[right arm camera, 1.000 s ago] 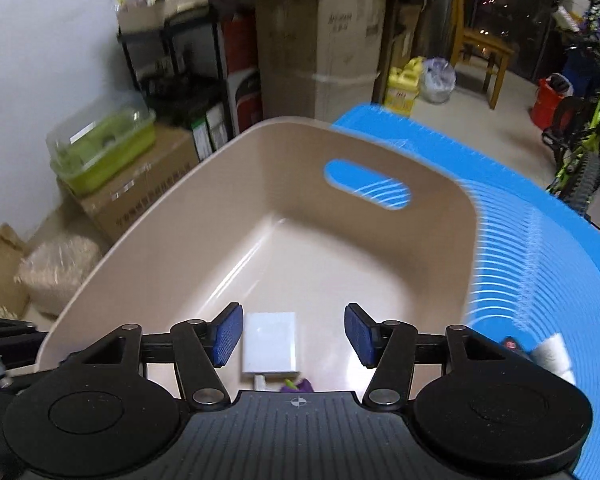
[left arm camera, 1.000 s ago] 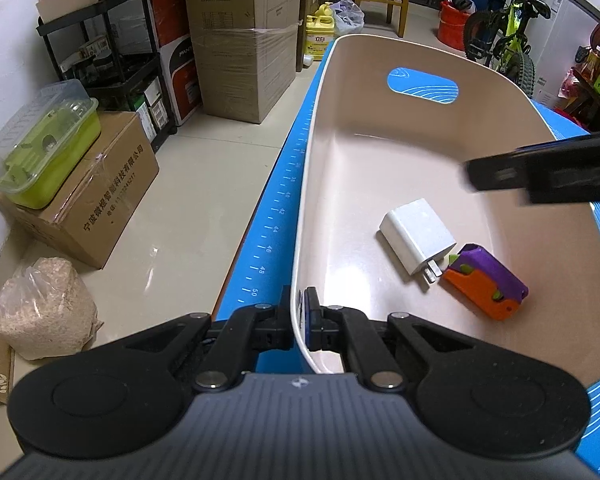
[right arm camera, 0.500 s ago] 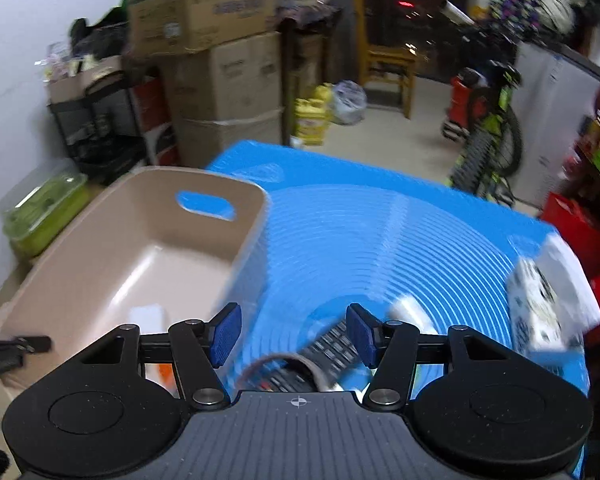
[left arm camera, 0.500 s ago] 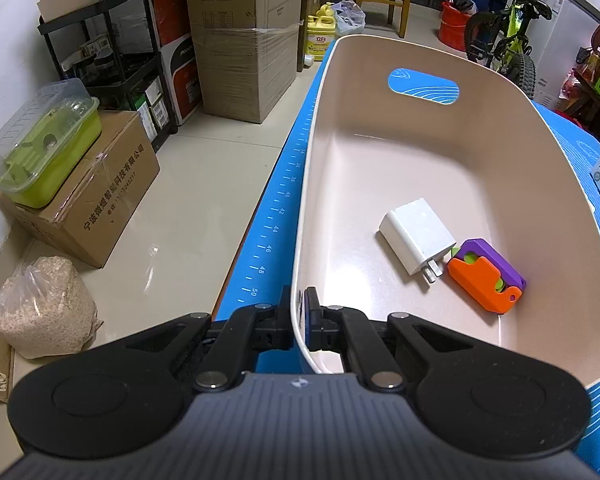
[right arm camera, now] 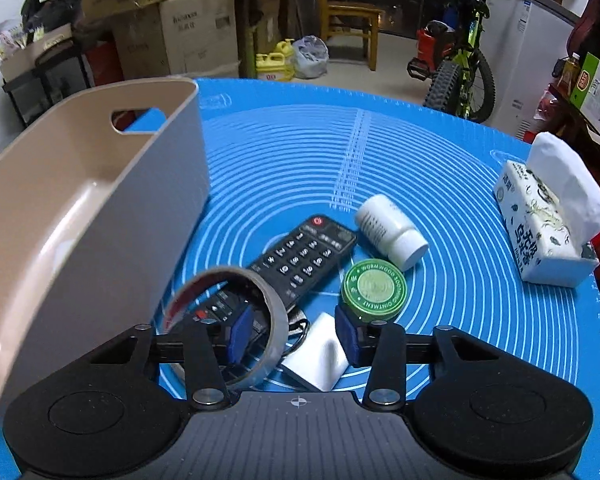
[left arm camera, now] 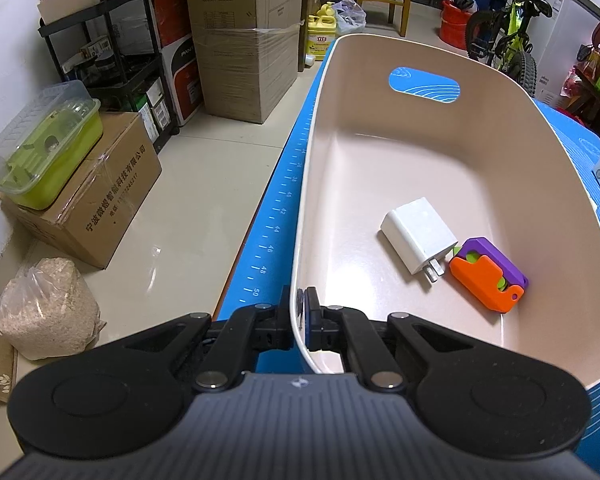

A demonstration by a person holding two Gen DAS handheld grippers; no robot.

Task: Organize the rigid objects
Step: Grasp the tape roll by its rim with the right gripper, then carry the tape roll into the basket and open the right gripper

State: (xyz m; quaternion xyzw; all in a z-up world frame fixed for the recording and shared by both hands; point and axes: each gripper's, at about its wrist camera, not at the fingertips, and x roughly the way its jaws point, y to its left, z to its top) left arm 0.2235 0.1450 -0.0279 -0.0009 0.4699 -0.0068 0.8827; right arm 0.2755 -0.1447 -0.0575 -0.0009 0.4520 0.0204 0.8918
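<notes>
My left gripper (left arm camera: 300,320) is shut on the near rim of the beige bin (left arm camera: 380,120). In the bin lie a white charger (left arm camera: 418,234) and an orange-and-purple toy (left arm camera: 488,276). My right gripper (right arm camera: 296,334) is open and low over the blue mat (right arm camera: 320,152), beside the bin (right arm camera: 80,216). Between its fingers lies a small white block (right arm camera: 318,356). A tape ring (right arm camera: 228,320) stands around its left finger. A black remote (right arm camera: 300,256), a green ointment tin (right arm camera: 374,288) and a white bottle (right arm camera: 390,226) lie just ahead.
A tissue pack (right arm camera: 544,220) sits at the mat's right side. Beyond the mat's left edge are cardboard boxes (left arm camera: 240,40), a black shelf (left arm camera: 112,60), a green container (left arm camera: 44,144) and a bag of grain (left arm camera: 44,312) on the floor. A bicycle (right arm camera: 460,60) stands behind.
My right gripper has swung out of the bin to the right and come down over the objects on the mat. My left gripper has stayed clamped on the bin's rim.
</notes>
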